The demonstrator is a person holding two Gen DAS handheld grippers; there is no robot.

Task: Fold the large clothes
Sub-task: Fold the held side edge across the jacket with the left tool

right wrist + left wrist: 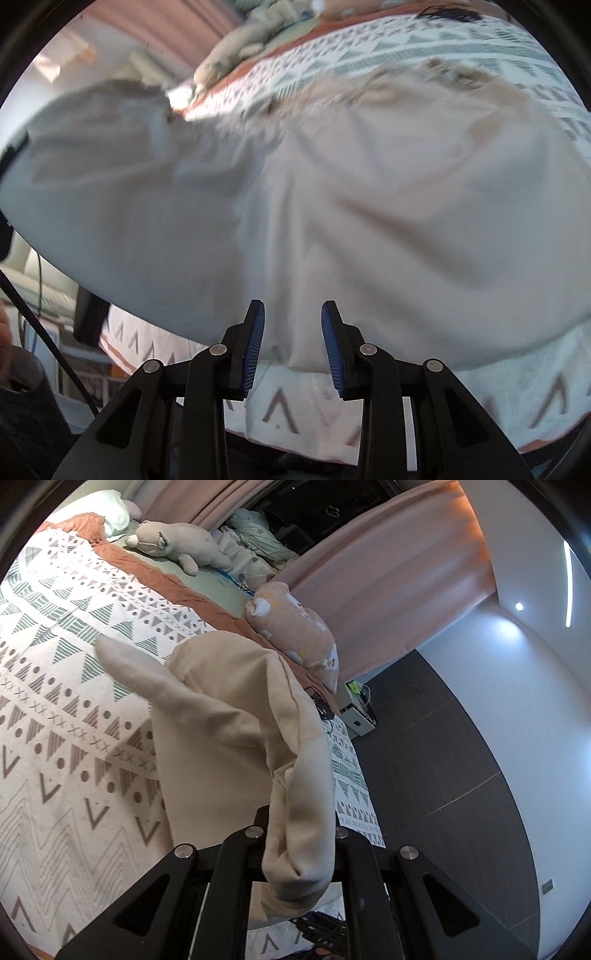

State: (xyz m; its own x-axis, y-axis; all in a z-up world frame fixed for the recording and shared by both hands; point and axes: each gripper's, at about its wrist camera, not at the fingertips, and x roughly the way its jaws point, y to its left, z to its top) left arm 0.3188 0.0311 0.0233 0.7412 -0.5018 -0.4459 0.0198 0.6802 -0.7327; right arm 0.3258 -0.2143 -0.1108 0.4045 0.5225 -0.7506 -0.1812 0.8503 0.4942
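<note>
The left gripper (301, 834) is clenched on a bunched fold of the beige garment (236, 716); the cloth wraps over the jaws and hides their tips, then rises from 6 o'clock toward the centre of the left view, one loose flap reaching out toward 10 o'clock. Under it lies the bed (66, 738), covered by a white spread with grey and brown triangles, crosses and chevrons. At 12 o'clock a plush toy (177, 544) lies on the green sheet, and a pink pillow (295, 627) sits just right of centre at the bed's edge. Pink curtains (388, 576) hang at 1 o'clock, and dark floor (443, 760) runs down the 3 o'clock side. In the right view, which is blurred, the right gripper (293, 343) has its jaws released, blue pads (255, 350) apart, with the garment's hem lying in the gap between them; whether they touch it I cannot tell. The garment (295, 203) spreads wide over the bed (280, 410) and fills most of that view.
</note>
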